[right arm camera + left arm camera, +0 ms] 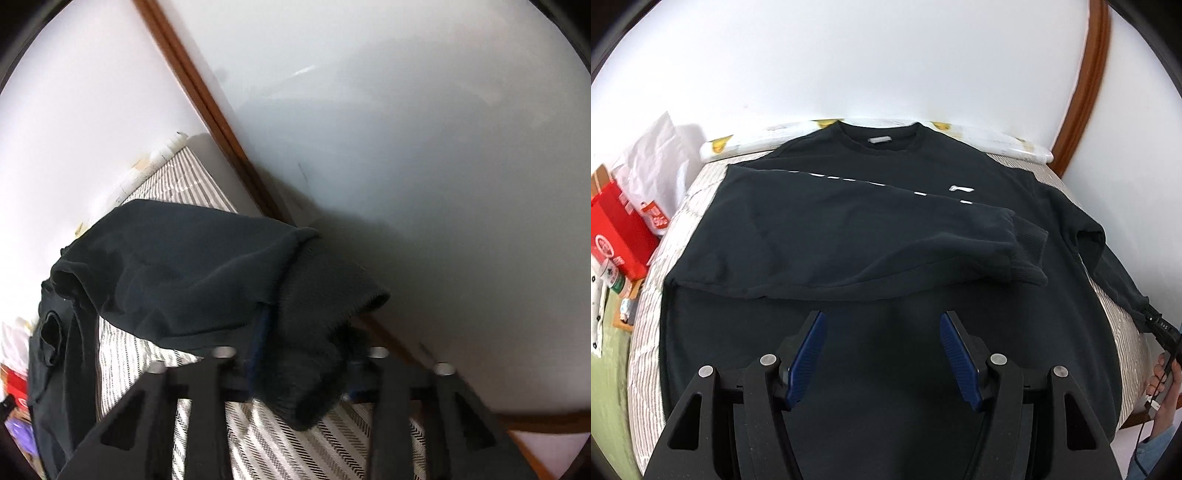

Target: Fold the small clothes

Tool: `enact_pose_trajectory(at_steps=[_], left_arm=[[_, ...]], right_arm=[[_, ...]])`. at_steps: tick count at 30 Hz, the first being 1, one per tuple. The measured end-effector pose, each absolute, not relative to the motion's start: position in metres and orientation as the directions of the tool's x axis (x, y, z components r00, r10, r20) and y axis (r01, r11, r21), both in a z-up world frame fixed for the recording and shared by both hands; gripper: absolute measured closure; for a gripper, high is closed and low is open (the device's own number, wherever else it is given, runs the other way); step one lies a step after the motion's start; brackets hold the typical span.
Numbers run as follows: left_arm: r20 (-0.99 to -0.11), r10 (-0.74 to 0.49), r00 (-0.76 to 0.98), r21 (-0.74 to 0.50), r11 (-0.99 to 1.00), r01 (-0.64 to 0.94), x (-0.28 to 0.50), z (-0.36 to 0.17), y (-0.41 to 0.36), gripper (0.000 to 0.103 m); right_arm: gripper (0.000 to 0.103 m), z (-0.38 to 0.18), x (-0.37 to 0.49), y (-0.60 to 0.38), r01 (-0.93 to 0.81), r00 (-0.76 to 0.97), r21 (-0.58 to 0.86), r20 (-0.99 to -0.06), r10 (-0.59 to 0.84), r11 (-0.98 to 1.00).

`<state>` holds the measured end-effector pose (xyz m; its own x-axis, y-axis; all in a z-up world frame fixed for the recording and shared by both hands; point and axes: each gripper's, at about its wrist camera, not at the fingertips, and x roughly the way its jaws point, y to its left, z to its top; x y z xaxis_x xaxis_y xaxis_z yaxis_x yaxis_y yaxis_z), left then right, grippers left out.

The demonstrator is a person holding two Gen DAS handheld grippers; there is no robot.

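Note:
A black sweatshirt [849,229] lies face up on a striped cover [650,295], neck towards the wall. One sleeve is folded across the chest, and its cuff [1027,251] rests right of centre. My left gripper [882,332] hovers over the hem, open, with nothing between its blue pads [809,354]. The other sleeve [184,269] trails off the cover's right side. My right gripper [299,362] is shut on that sleeve's ribbed cuff [325,295], which drapes over and hides most of the fingers. In the left wrist view this gripper [1160,328] shows at the far right edge, with the sleeve end in it.
A red paper bag [617,229] and a white plastic bag [653,158] stand left of the cover, with small items below them. A white wall and a brown wooden frame [1086,92] close the back and right. A person's hand [1161,380] holds the right gripper.

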<state>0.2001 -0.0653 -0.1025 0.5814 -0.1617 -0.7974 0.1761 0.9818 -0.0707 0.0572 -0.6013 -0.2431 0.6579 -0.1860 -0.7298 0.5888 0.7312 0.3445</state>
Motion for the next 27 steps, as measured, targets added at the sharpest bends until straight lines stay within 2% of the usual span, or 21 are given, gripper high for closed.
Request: enact_pose_trajectory(at_steps=[2, 5, 12, 16, 23, 27], left_arm=[[-0.792, -0.156, 0.59, -0.074, 0.984, 0.16, 0.197, -0.1, -0.054, 0.041], [-0.787, -0.152, 0.598, -0.087, 0.987, 0.135, 0.194, -0.098, -0.038, 0.041], [-0.78, -0.143, 0.609, -0.11, 0.99, 0.091, 0.191, -0.101, -0.014, 0.041], [-0.78, -0.142, 0.61, -0.114, 0.99, 0.084, 0.19, -0.105, -0.01, 0.041], [-0.777, -0.144, 0.613, -0.124, 0.989, 0.074, 0.19, -0.105, -0.004, 0.041], [-0.769, -0.146, 0.622, -0.142, 0.988, 0.056, 0.19, -0.103, 0.008, 0.041]], right_arm=[[0.09, -0.234, 0.063, -0.599, 0.571, 0.676, 0.366, -0.717, -0.168, 0.735], [0.091, -0.207, 0.064, -0.591, 0.561, 0.691, 0.318, -0.689, -0.22, 0.764], [0.091, -0.107, 0.055, -0.593, 0.568, 0.742, 0.213, -0.551, -0.383, 0.795], [0.091, -0.06, 0.062, -0.605, 0.566, 0.761, 0.186, -0.493, -0.422, 0.803], [0.091, -0.007, 0.096, -0.6, 0.539, 0.792, 0.172, -0.436, -0.427, 0.825], [0.091, 0.016, 0.121, -0.572, 0.455, 0.842, 0.193, -0.412, -0.35, 0.869]])
